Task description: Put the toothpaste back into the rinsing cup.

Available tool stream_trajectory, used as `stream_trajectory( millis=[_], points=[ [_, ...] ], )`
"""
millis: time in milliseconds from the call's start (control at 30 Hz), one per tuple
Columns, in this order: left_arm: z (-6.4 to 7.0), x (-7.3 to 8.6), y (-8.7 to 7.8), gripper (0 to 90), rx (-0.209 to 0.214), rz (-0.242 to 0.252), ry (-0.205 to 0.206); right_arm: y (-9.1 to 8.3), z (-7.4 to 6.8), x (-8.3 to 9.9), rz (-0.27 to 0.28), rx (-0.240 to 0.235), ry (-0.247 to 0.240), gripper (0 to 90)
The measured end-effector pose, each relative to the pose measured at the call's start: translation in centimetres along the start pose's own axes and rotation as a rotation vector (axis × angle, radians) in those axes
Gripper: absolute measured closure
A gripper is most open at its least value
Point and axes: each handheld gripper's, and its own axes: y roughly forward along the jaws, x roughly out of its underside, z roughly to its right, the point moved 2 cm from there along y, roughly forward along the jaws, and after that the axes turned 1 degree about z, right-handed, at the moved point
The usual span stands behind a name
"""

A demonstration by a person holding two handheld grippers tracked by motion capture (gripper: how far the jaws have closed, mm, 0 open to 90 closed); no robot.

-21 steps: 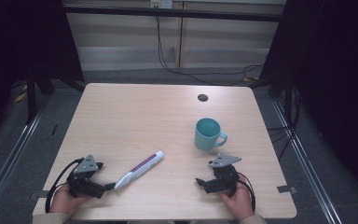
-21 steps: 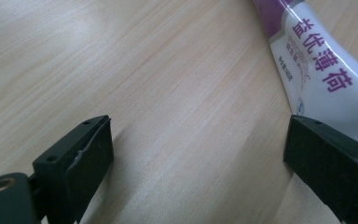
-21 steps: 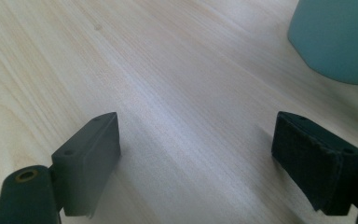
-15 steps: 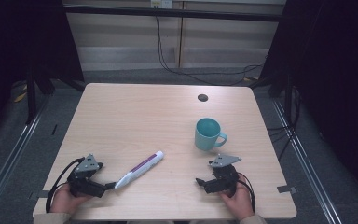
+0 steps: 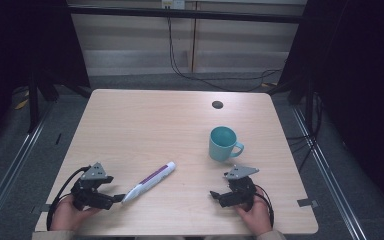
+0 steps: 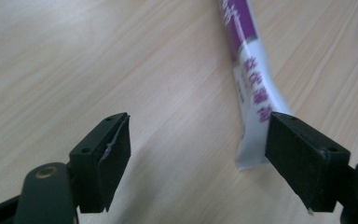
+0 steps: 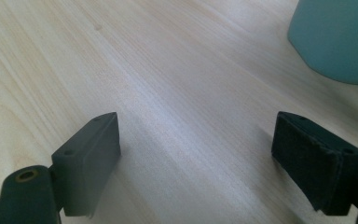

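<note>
Toothpaste tube (image 5: 149, 180): not yet gripped, flat on table (image 5: 145, 125).
Left gripper (image 5: 114, 199) spread wide at its crimped end; right gripper (image 5: 215, 195) wide, empty, near mug (image 5: 222, 143). Pickup remains.

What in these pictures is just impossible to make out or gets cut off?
- The tube: in the left gripper view its far end runs off the top edge, and the purple print is too blurred to read.
- The teal mug: in the right gripper view the top and right edges cut it off.
- The mug's inside: too small in the high view to tell whether it holds anything.
- The dark round spot on the table: too small to identify.
</note>
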Motion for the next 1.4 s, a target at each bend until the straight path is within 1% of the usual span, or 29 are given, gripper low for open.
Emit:
stream_trajectory(
  millis=[67, 100, 167, 233, 300, 367, 400, 467, 533, 567, 633, 667, 700, 733, 800, 833, 867, 900, 967, 1000, 1067, 1167, 1200, 1233, 1267, 1367, 1400],
  points=[
    [0.3, -0.9, 0.1, 22.0, -0.005, -0.006, 0.014, 0.0, 0.0, 0.0, 0.0, 0.0, 0.0, 14.7],
    [0.5, -1.4, 0.2, 21.9, 0.002, -0.008, 0.016, 0.0, 0.0, 0.0, 0.0, 0.0, 0.0, 14.7],
    [1.0, -2.3, 0.5, 21.9, 0.005, -0.008, 0.034, 0.0, 0.0, 0.0, 0.0, 0.0, 0.001, 14.7],
    [1.4, -3.0, 0.9, 21.9, 0.019, -0.009, 0.048, 0.0, 0.0, 0.0, 0.0, 0.0, 0.0, 14.7],
    [1.9, -3.5, 1.5, 21.9, 0.031, -0.007, 0.053, 0.0, 0.0, 0.0, 0.0, 0.0, 0.0, 14.7],
    [2.3, -3.9, 2.2, 22.2, 0.037, -0.025, 0.07, 0.0, 0.0, 0.0, 0.001, 0.0, 0.0, 14.8],
    [2.5, -3.9, 2.6, 22.6, 0.039, -0.031, 0.07, 0.0, 0.0, 0.0, 0.001, -0.001, 0.0, 14.8],
    [2.7, -4.0, 3.4, 23.8, 0.047, -0.044, 0.067, 0.0, 0.0, 0.0, 0.0, 0.0, 0.001, 14.8],
    [2.8, -3.9, 4.1, 24.1, 0.043, -0.068, 0.08, 0.0, 0.0, 0.0, 0.0, 0.0, 0.001, 14.8],
    [3.0, -3.8, 4.6, 24.5, 0.053, -0.074, 0.082, 0.0, 0.0, 0.0, 0.001, 0.0, 0.001, 14.7],
    [3.0, -3.7, 5.0, 25.8, 0.043, -0.088, 0.083, 0.0, 0.0, 0.0, 0.001, 0.0, 0.0, 14.8],
    [3.0, -3.6, 5.3, 25.9, 0.045, -0.102, 0.086, 0.0, 0.0, 0.0, 0.001, 0.0, 0.001, 14.8],
    [3.1, -3.6, 5.5, 26.2, 0.043, -0.106, 0.085, 0.0, 0.0, 0.0, 0.001, 0.0, 0.0, 14.7],
    [3.1, -3.6, 5.6, 26.6, 0.042, -0.108, 0.092, 0.0, 0.0, 0.0, 0.001, -0.001, 0.0, 14.8],
    [3.3, -3.5, 6.0, 28.5, 0.046, -0.118, 0.089, 0.0, 0.0, 0.0, 0.001, 0.0, 0.0, 14.8],
    [3.3, -3.5, 6.1, 29.0, 0.048, -0.131, 0.102, 0.0, 0.0, 0.0, 0.0, 0.0, 0.001, 14.8],
    [3.3, -3.4, 6.2, 29.1, 0.046, -0.141, 0.101, 0.0, 0.0, 0.0, 0.0, 0.0, 0.0, 14.8],
    [3.3, -3.4, 6.2, 29.2, 0.041, -0.147, 0.112, 0.0, 0.0, 0.0, 0.001, 0.0, 0.0, 14.8],
    [3.4, -3.5, 6.3, 29.5, 0.038, -0.147, 0.109, 0.0, 0.0, 0.0, 0.001, 0.001, 0.0, 14.8],
    [3.4, -3.5, 6.2, 29.8, 0.034, -0.149, 0.119, 0.0, 0.0, 0.0, 0.0, 0.0, 0.0, 14.8],
    [3.4, -3.4, 6.2, 30.8, 0.037, -0.149, 0.11, 0.0, 0.0, 0.0, 0.0, 0.001, 0.001, 14.8],
    [3.4, -3.2, 5.9, 32.2, 0.037, -0.148, 0.108, 0.0, 0.0, 0.0, 0.0, 0.0, 0.0, 14.8],
    [3.4, -3.2, 5.9, 33.6, 0.036, -0.15, 0.107, 0.0, 0.0, 0.0, 0.001, 0.0, 0.001, 14.8],
    [3.4, -3.2, 5.7, 35.5, 0.037, -0.161, 0.108, 0.0, 0.0, 0.0, 0.0, 0.0, 0.0, 14.8],
    [3.5, -3.2, 5.7, 37.9, 0.039, -0.16, 0.099, 0.0, 0.0, 0.0, 0.0, 0.0, 0.001, 14.8],
    [3.4, -3.4, 5.6, 43.4, 0.041, -0.178, 0.112, 0.0, 0.0, 0.0, 0.0, 0.0, 0.0, 14.8],
    [3.4, -3.5, 5.6, 46.7, 0.044, -0.184, 0.114, 0.0, 0.0, 0.0, 0.0, 0.0, 0.0, 14.7]
  ],
)
